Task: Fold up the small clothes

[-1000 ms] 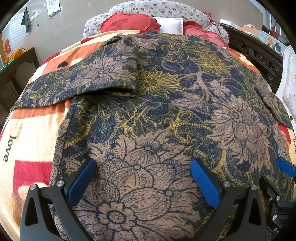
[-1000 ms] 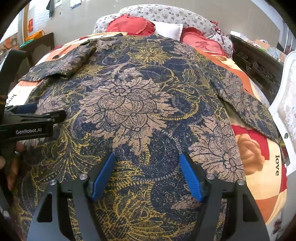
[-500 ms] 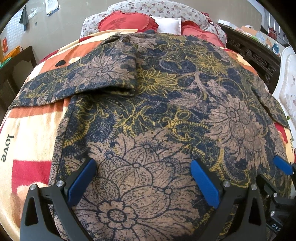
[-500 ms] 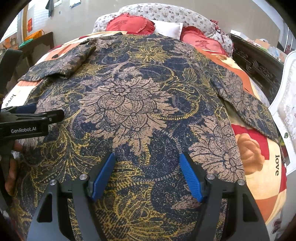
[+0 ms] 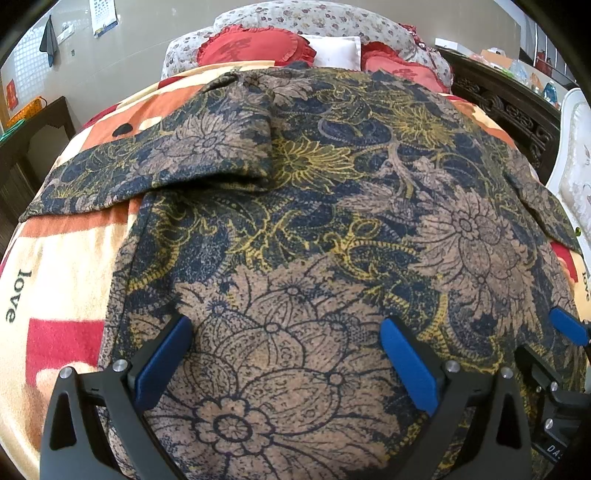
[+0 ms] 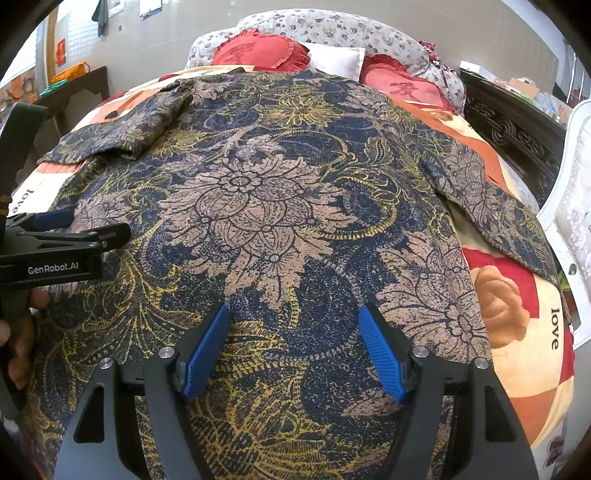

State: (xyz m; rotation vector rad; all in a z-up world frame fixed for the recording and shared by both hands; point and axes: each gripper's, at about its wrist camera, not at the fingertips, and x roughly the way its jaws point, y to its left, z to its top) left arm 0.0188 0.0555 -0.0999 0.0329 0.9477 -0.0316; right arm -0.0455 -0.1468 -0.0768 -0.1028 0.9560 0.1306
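Floral shirt flat on bed blanket, left claw and right claw both wide open above it, nothing gripped.

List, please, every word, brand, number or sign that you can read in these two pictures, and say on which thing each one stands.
"GenRobot.AI": on the side of the left gripper, seen from the right wrist.
"love": on the blanket, left edge.
"love": on the blanket again, right edge, beside the printed rose.
"DA": cut-off letters on the right gripper.
Red heart cushions: one character each, not clearly readable.
Wall papers: too small.
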